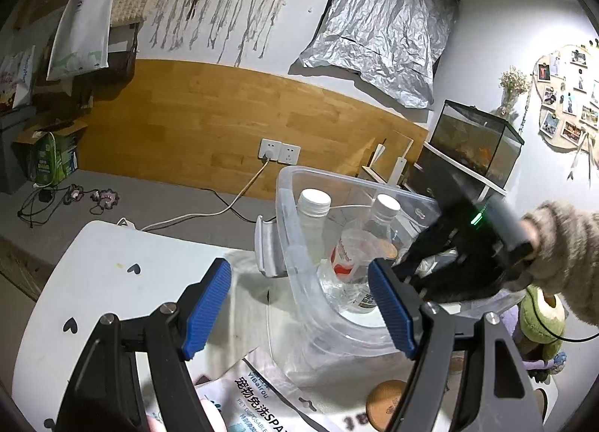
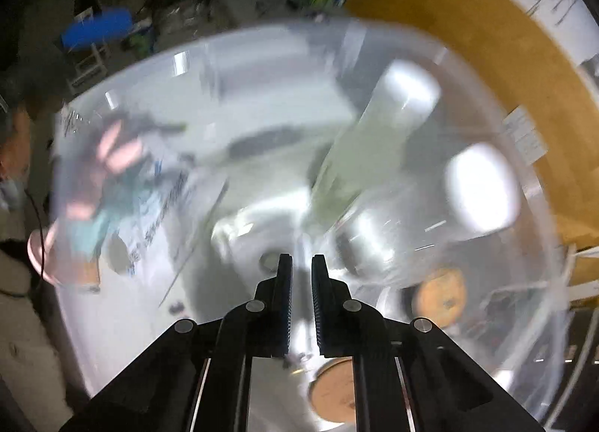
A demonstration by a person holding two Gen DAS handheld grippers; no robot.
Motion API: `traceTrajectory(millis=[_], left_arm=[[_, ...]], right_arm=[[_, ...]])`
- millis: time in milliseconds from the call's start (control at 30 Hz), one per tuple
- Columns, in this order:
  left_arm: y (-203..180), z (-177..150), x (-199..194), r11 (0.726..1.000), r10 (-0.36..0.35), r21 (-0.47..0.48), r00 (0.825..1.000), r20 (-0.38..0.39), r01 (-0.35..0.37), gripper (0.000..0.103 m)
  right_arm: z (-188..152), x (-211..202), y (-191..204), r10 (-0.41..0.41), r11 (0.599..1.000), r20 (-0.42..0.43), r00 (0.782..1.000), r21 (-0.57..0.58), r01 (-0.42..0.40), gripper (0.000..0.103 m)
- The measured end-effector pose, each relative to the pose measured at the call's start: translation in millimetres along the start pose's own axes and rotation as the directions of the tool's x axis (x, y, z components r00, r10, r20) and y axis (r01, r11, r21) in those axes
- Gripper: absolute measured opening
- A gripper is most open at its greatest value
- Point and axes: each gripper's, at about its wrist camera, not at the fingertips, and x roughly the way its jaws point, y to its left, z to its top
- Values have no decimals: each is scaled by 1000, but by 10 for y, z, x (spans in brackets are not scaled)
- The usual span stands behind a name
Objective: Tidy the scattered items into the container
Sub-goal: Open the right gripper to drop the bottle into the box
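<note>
Left wrist view: the clear plastic container (image 1: 299, 245) stands on the white table (image 1: 112, 263), and two white-capped bottles (image 1: 313, 207) stand upright inside it, with a clear cup leaning among them. The left gripper (image 1: 299, 308) hangs just in front of the container's near wall, its blue fingers (image 1: 207, 304) spread wide with nothing between them. The right gripper (image 1: 460, 256), held by a hand in a fuzzy sleeve, reaches down into the container from its far right side. Still outside the container, on the near side, lie a printed pouch (image 1: 262, 394) and a cork-coloured round lid (image 1: 387, 400); a green plush toy (image 1: 539, 319) sits to the container's right.

Right wrist view: the picture is smeared by motion. The right gripper (image 2: 301, 304) points steeply down into the container (image 2: 531, 185), its fingers (image 2: 284, 301) nearly pressed together, with nothing visible between them. The bottles (image 2: 378, 140) and a cork-coloured disc (image 2: 441, 295) lie below.

Judgement: a drop-off inside the container looks finished or nearly so. Next, the right gripper should lift clear of the rim and go for the items remaining beside the container.
</note>
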Motion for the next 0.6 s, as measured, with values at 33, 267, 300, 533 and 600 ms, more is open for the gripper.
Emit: traceTrajectory(millis=[33, 267, 300, 533, 600], left_arm=[[-5, -2, 7, 1000, 0, 4, 1000, -3, 0, 75], [-8, -32, 53, 1000, 2, 17, 1000, -14, -1, 75], [-5, -31, 57, 1000, 1, 17, 1000, -14, -1, 75], [8, -33, 95, 1000, -3, 17, 1000, -22, 3, 75], [6, -32, 98, 1000, -2, 19, 1000, -22, 3, 75]], right_arm=[[-2, 111, -14, 6, 1000, -22, 1000, -14, -7, 11], [46, 532, -67, 4, 999, -65, 998, -32, -6, 11], [52, 557, -64, 0, 999, -65, 998, -35, -2, 11], [99, 732, -69, -32, 999, -71, 997, -19, 31, 11], [80, 720, -50, -41, 999, -71, 997, -15, 40, 11]])
